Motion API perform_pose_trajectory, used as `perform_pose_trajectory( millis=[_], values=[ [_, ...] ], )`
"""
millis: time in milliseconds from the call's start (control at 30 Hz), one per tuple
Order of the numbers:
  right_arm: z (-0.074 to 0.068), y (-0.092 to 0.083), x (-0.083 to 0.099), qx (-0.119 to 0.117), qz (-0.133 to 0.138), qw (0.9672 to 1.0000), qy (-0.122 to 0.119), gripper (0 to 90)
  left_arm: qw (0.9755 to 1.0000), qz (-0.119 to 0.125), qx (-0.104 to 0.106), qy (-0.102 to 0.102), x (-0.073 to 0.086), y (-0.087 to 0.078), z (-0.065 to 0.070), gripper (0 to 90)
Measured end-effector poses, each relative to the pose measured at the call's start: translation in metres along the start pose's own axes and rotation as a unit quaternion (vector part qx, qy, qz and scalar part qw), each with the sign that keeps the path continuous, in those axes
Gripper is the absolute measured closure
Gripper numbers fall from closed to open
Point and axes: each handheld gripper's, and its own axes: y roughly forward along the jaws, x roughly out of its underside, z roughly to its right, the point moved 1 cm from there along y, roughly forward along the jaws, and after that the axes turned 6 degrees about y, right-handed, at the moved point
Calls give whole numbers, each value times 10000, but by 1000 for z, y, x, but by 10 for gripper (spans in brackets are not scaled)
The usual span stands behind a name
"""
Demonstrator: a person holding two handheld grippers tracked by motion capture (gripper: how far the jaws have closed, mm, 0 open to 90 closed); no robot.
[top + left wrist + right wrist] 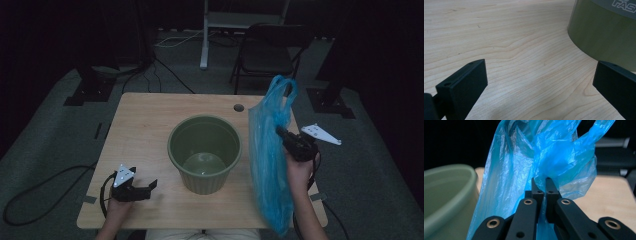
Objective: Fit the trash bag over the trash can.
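On the right side of the wooden table [145, 125], right gripper [281, 133] has its jaws pressed together, pinching a fold of the blue plastic bag [270, 160] near its upper part; bag hangs off the table, handles up, just beside the green plastic bucket [204, 152], bottom end dangling past the near table edge. Bucket sits upright mid-table. Left gripper [150, 186] rests low near the front left corner, jaws spread wide with bare wood between them, bucket wall close by. Folding chair [265, 52] behind the table.
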Motion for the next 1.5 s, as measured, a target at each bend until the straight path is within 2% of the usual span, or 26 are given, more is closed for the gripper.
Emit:
perform_pose_trajectory(
  millis=[233,400,467,600,700,867,967,1100,1367,1500],
  values=[
    [-13,-14,-49,-111,574,9982,-105,900,10000,-14,-6,13,0,0,0,1],
    [-28,-23,-91,-264,1093,9935,-195,900,10000,-70,-41,5,0,1,0,1],
    [-34,-28,-108,-326,1329,9903,-232,900,10000,-79,-29,-1,0,1,-1,1],
    [-45,-39,-138,-522,1834,9815,-175,900,9999,-92,-19,38,-1,1,0,1],
    [-60,-41,-156,-698,2060,9759,-203,900,9999,-103,-16,42,-1,1,0,1],
    [-95,-31,-183,-1019,2257,9683,-321,900,9999,-105,-8,76,-1,1,1,1],
    [-116,-22,-193,-1213,2345,9638,-382,900,9999,-105,-10,96,-1,2,1,1],
    [-141,-3,-198,-1419,2338,9610,-406,900,9999,-99,6,85,-1,1,1,1],
    [-175,45,-201,-1704,2210,9599,-248,900,9998,-98,44,148,-1,1,3,1],
    [-184,65,-186,-1785,2079,9615,-214,899,9998,-90,56,138,-1,1,2,1]
  ],
)
